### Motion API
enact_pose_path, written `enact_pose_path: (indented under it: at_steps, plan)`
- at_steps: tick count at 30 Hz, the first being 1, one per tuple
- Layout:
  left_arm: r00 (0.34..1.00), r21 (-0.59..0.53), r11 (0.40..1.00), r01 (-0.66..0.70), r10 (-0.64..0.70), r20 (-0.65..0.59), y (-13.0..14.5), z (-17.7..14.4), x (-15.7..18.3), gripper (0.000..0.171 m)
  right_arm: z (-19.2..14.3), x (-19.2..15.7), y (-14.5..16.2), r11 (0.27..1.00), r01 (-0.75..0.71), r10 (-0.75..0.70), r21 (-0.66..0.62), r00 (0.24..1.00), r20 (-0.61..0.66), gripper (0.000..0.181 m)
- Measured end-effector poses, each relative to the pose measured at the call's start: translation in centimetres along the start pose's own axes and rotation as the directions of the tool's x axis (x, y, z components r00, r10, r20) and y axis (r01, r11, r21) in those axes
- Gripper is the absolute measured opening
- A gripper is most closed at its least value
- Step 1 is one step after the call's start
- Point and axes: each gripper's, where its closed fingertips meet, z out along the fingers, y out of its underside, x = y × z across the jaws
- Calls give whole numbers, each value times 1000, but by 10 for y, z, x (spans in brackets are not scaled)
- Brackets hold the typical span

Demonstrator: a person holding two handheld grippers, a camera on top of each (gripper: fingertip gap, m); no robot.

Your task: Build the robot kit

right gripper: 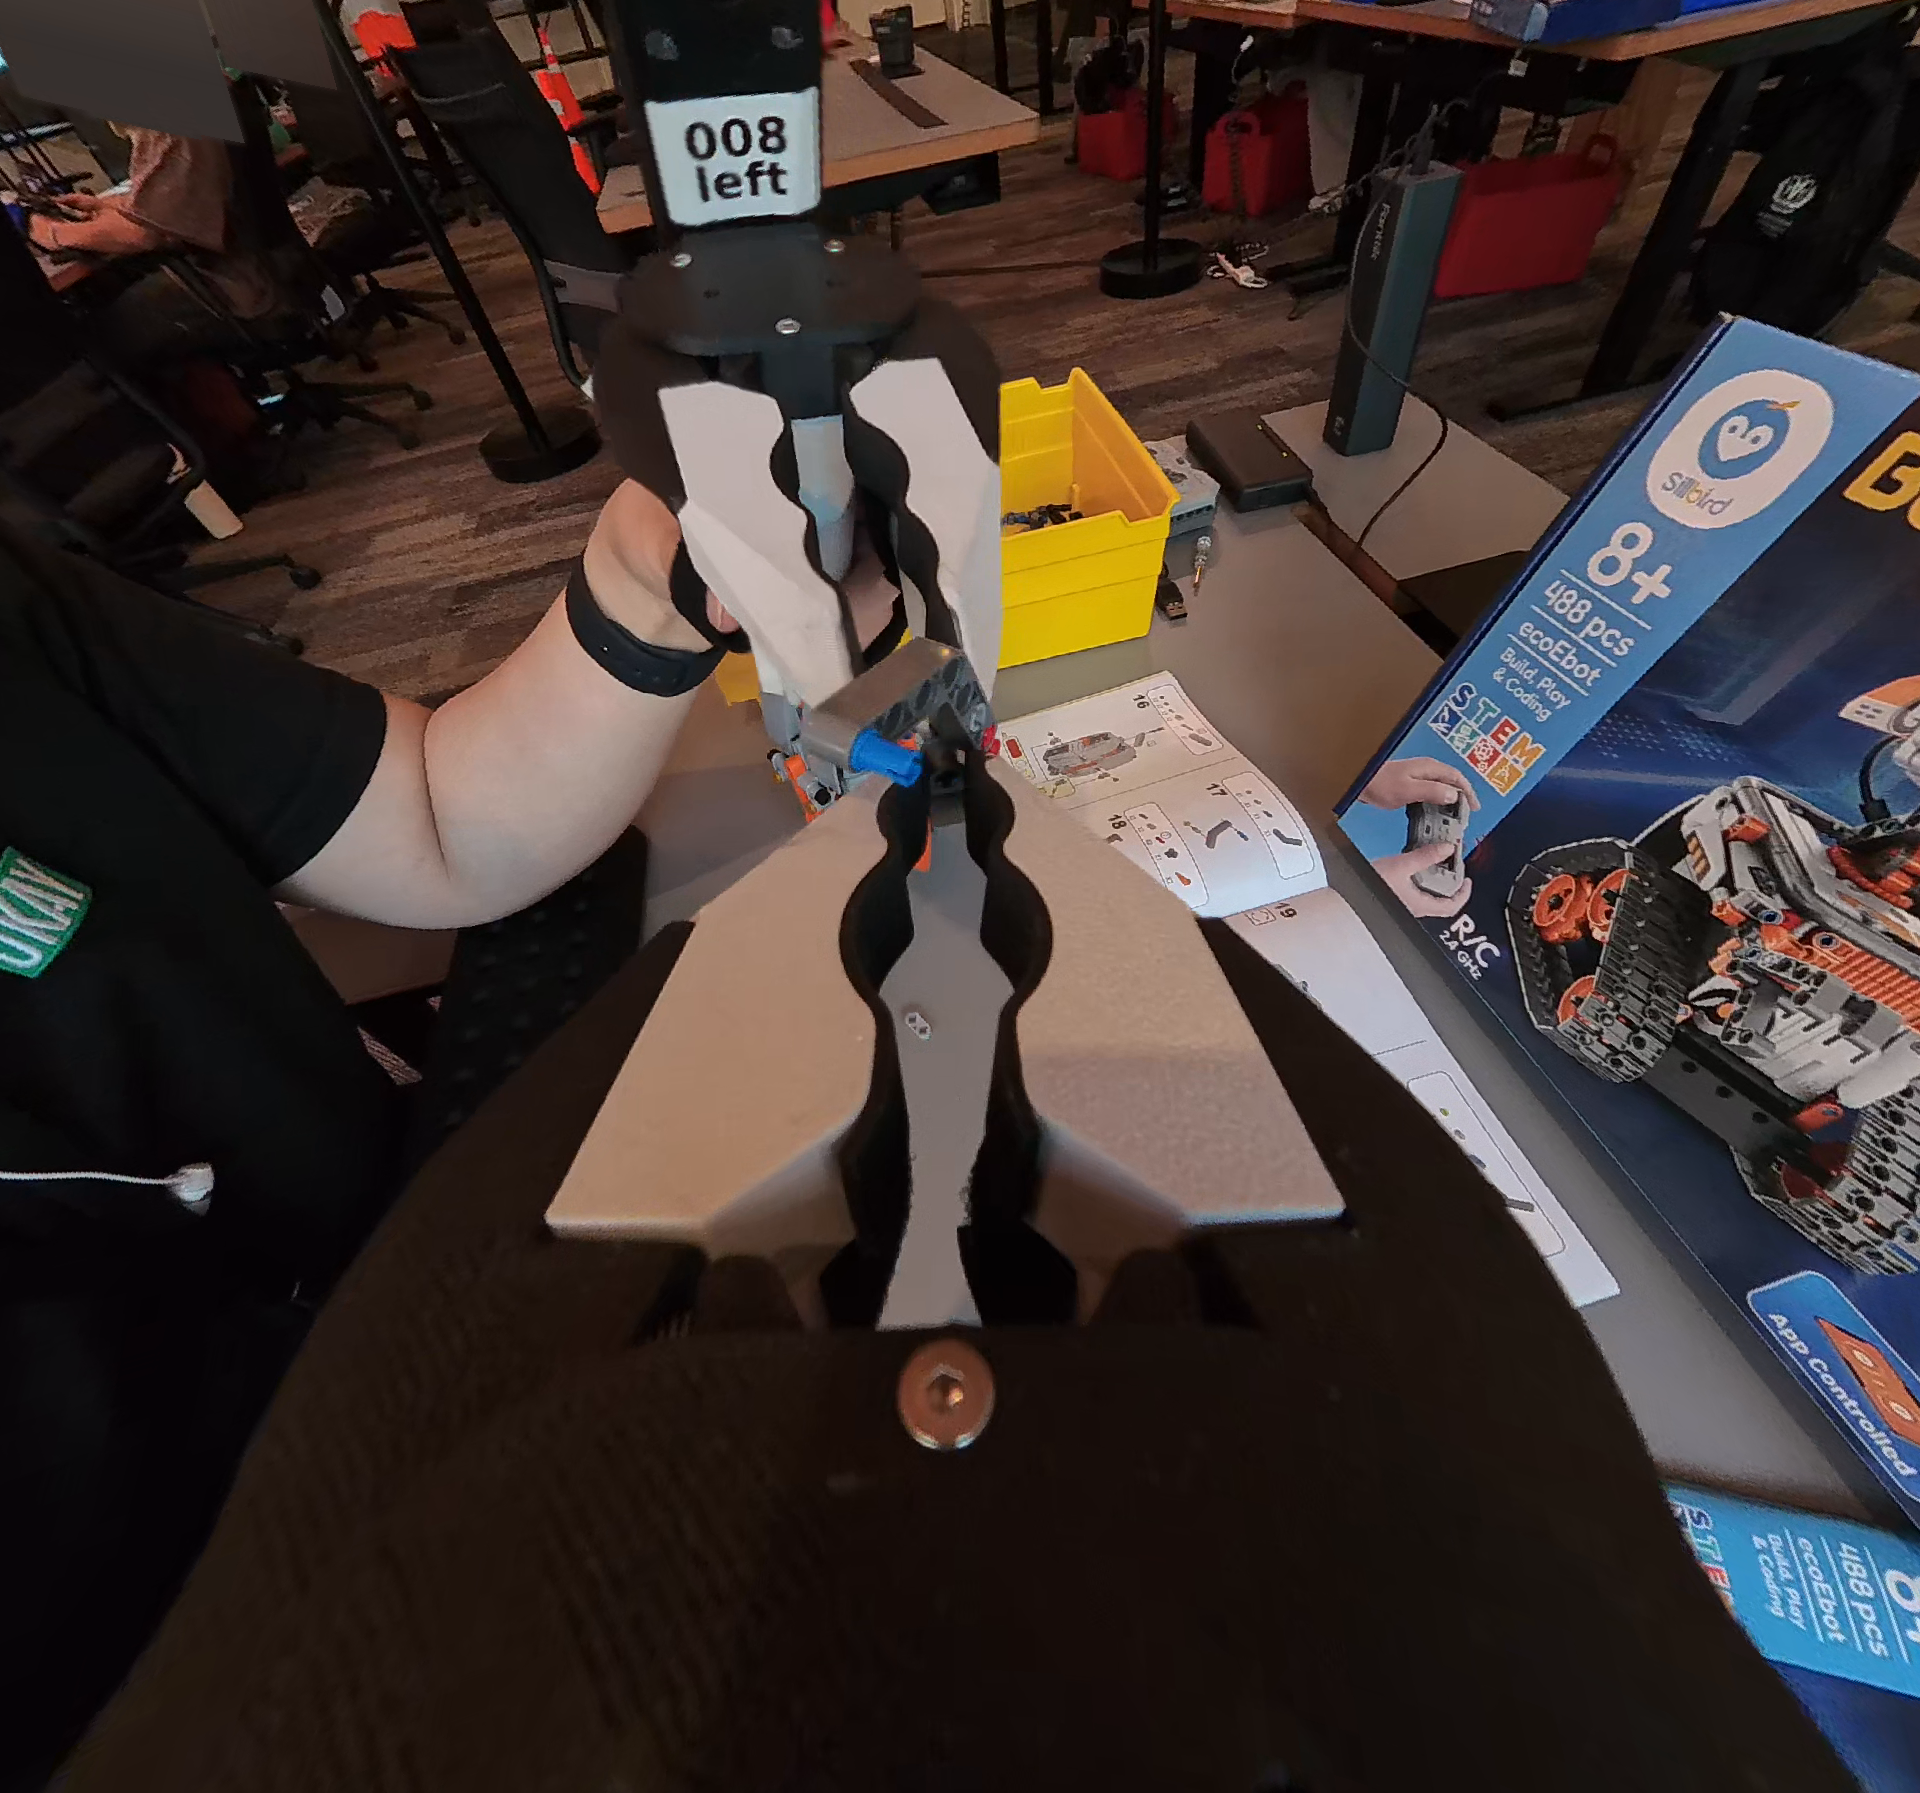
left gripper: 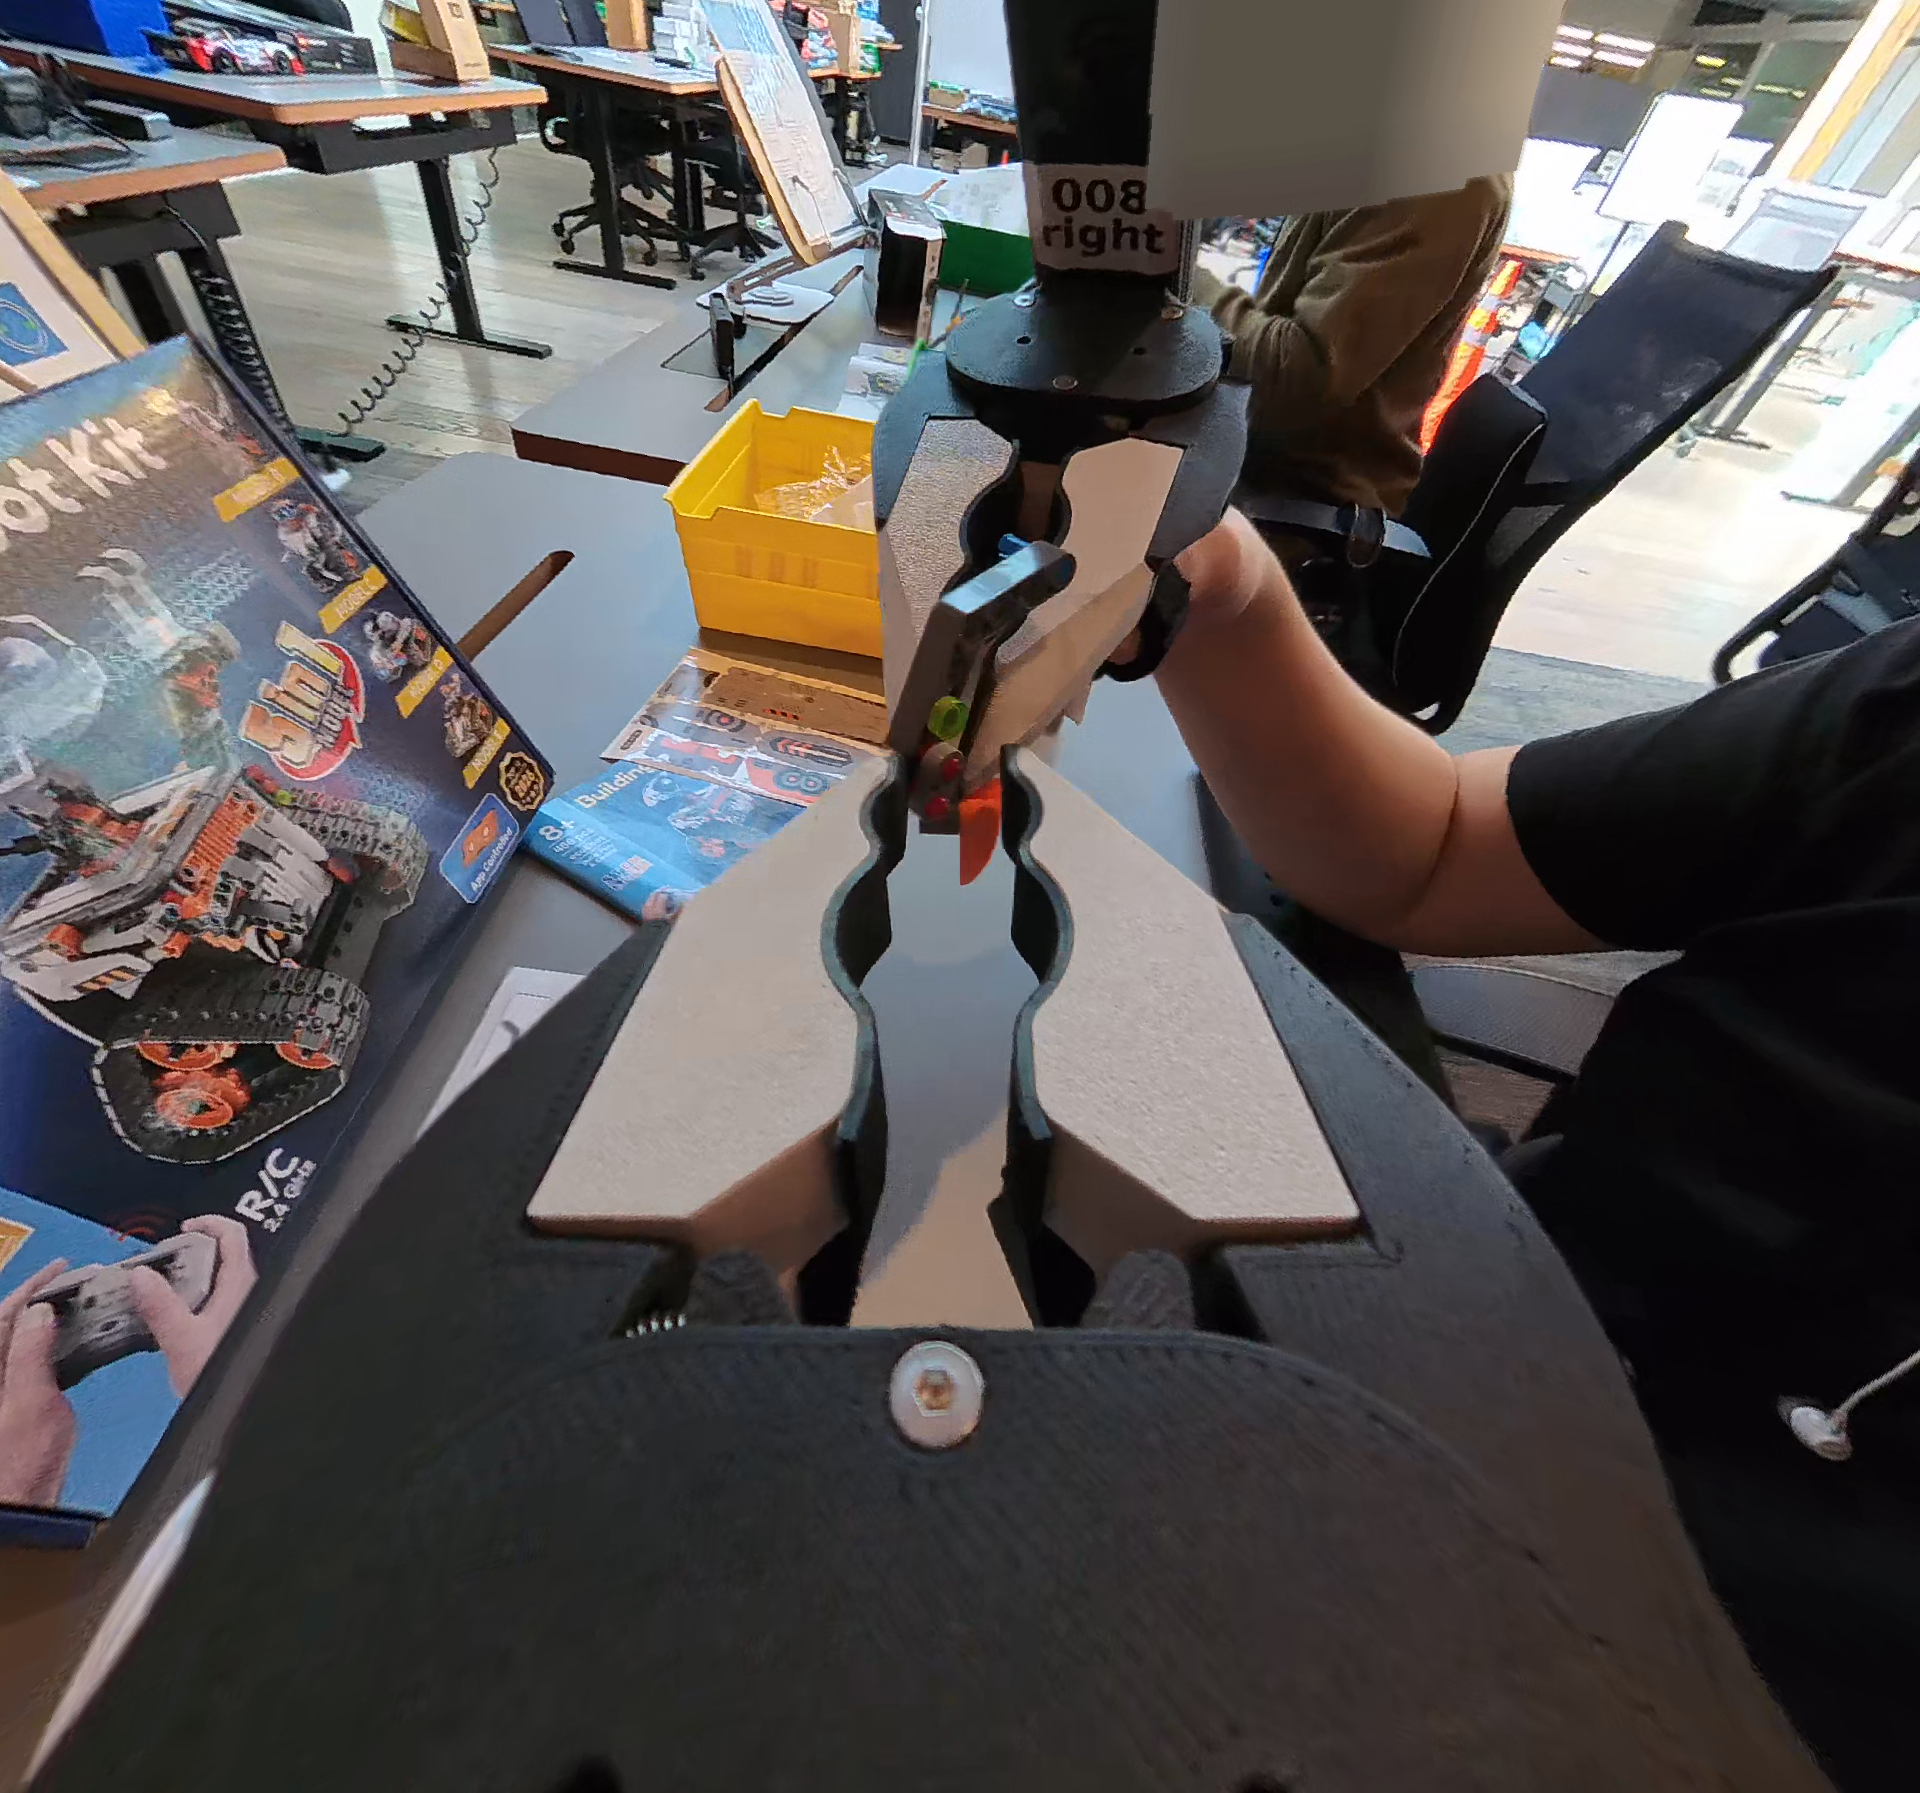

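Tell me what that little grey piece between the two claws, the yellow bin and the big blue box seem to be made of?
The grey brick assembly looks like hard moulded plastic, smooth with a slight sheen, with blue, green, red and orange bits attached. The yellow bin also seems to be moulded plastic, glossy, with ribbed walls. The blue box looks like printed cardboard with a glossy coat: folded edges and light glare.
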Motion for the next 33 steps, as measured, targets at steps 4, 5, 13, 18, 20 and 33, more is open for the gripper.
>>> enact_pose_path:
  at_steps: [4, 5, 13, 18, 20, 33]
  plan:
    - [992, -9, 995, -102, 102, 79, -1, 2, -4, 8, -1, 0, -1, 1000, 4, -4, 1, 1000, -5, 6]
    - [991, -12, 994, -107, 108, 82, -1, 2, -4, 8, -2, 0, -1, 1000, 9, -9, 1, 1000, -3, 6]
    - [965, 146, 968, 204, -174, -194, -24, -11, 9, 7, -15, -4, -15, 995, 29, -32, 96, 999, 31, 7]
    - [918, 175, 938, 298, -231, -323, -33, -13, 19, 6, -20, -10, -23, 986, -26, 8, 162, 994, 113, 6]
    - [908, 153, 940, 306, -239, -344, -31, -10, 23, 6, -20, -16, -25, 984, -36, 9, 174, 988, 154, 6]
    - [888, 159, 932, 325, -243, -390, -34, -10, 30, 6, -22, -30, -27, 981, -65, 17, 181, 967, 256, 7]
